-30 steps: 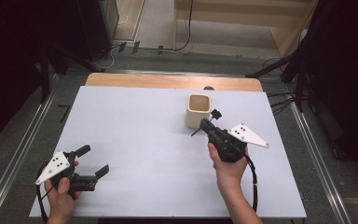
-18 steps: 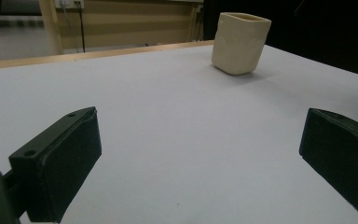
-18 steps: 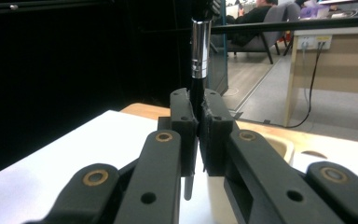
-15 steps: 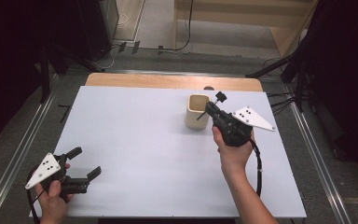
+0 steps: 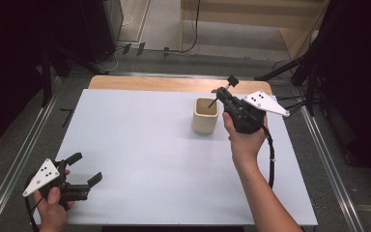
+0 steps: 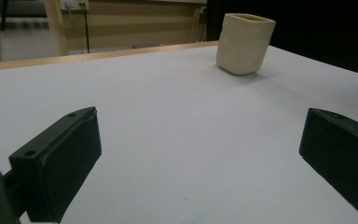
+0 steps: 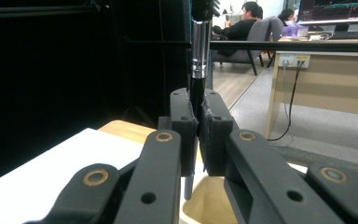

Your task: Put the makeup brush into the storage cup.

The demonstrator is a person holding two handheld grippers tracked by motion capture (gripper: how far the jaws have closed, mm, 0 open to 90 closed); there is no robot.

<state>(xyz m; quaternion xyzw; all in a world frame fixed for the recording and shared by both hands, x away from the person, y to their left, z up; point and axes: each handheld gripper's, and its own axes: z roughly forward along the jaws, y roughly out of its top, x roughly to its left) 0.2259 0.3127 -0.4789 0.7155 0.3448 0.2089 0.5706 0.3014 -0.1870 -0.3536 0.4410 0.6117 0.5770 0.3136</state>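
Brush (image 7: pixel 198 56) clamped in my right gripper (image 5: pixel 221 97), held near upright, lower tip just above the cup (image 5: pixel 205 116) mouth, bristle head up. Cup stands on the white table (image 5: pixel 140 159), far right of centre. I judge this the placing step: next, lower the handle straight into the cup, then let go. Left gripper (image 5: pixel 84 169) idle at near-left corner, jaws apart, nothing between.

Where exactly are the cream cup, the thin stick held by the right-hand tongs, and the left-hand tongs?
cream cup (image 5: pixel 204 122), high view, on its front wall.
thin stick (image 7: pixel 198 51), right gripper view, on its shiny metal band above the tongs.
left-hand tongs (image 5: pixel 87 168), high view, midway between the two open tips.
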